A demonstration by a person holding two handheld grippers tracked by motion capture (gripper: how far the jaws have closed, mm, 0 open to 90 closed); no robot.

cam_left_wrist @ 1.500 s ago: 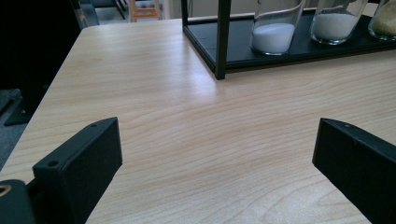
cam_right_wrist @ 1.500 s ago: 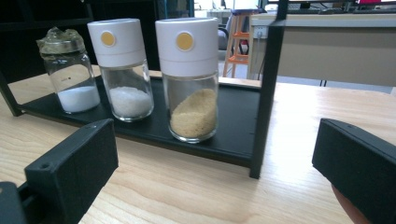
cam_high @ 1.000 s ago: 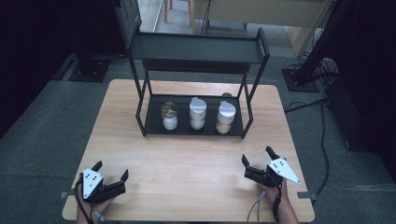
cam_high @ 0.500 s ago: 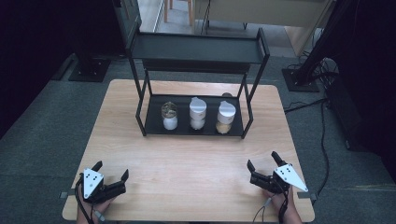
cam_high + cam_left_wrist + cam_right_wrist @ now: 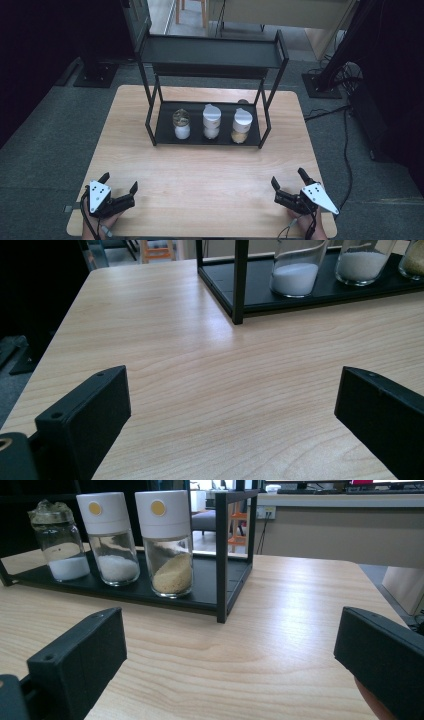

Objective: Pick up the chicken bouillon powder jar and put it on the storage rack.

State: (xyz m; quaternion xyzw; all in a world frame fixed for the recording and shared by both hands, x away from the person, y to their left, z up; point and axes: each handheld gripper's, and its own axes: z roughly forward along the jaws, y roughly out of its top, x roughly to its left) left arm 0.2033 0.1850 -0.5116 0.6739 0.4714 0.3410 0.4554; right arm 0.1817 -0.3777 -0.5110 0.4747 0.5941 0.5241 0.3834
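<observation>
Both jaws gape: the right gripper (image 5: 289,187) should approach the brown-filled jar (image 5: 242,126) at eleven o'clock squarely (left gripper (image 5: 118,190) idle).

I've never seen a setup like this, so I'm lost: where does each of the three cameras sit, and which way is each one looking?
High view: above the person's side, looking forward and down on the table; left gripper and right gripper, both open, at the near edge.
Left gripper view: low over the table, between its own fingers, toward the rack.
Right gripper view: low, between its fingers, toward the three jars.
Shared: all three show the rack and its jars.
</observation>
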